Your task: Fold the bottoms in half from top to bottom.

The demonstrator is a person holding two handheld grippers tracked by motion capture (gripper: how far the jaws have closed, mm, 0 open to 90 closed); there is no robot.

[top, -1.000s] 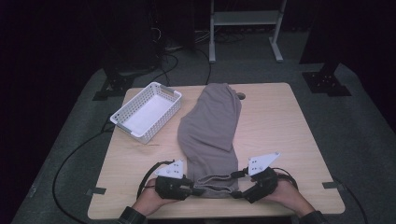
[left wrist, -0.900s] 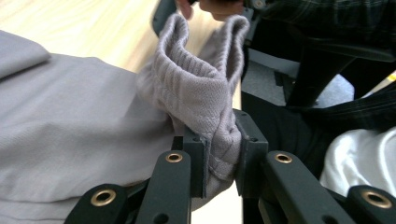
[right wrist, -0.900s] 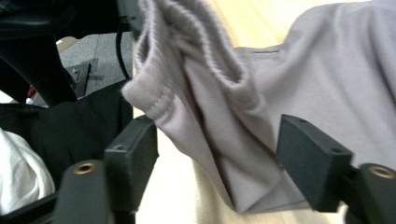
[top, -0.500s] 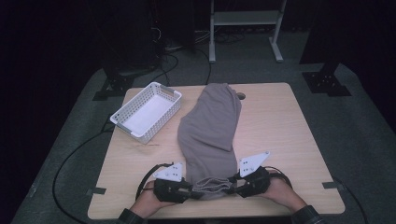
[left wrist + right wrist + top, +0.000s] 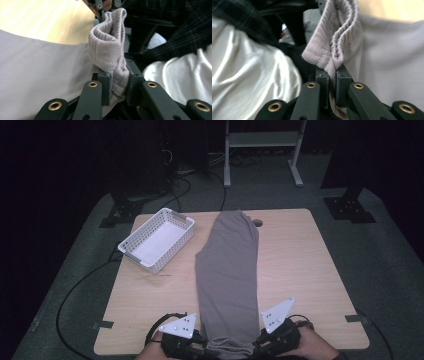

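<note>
Grey trousers point(image 5: 227, 270) lie folded lengthwise down the middle of the wooden table point(image 5: 310, 265), legs pointing away and waistband at the near edge. My left gripper point(image 5: 200, 349) is shut on the left end of the ribbed waistband point(image 5: 110, 50), which bunches up between its jaws. My right gripper point(image 5: 262, 345) is shut on the right end of the waistband point(image 5: 337, 42), pinching a stitched fold. Both grippers sit at the table's front edge, close together, with the waistband slack between them.
A white perforated basket point(image 5: 157, 239) stands at the table's back left. A small round hole point(image 5: 257, 223) in the tabletop lies beside the trouser cuffs. Cables point(image 5: 75, 290) hang off the left side. The person's clothing point(image 5: 180, 72) is close behind the grippers.
Both grippers have drawn back toward the person and closer together, pulling the waistband to the table's front edge and letting it bunch.
</note>
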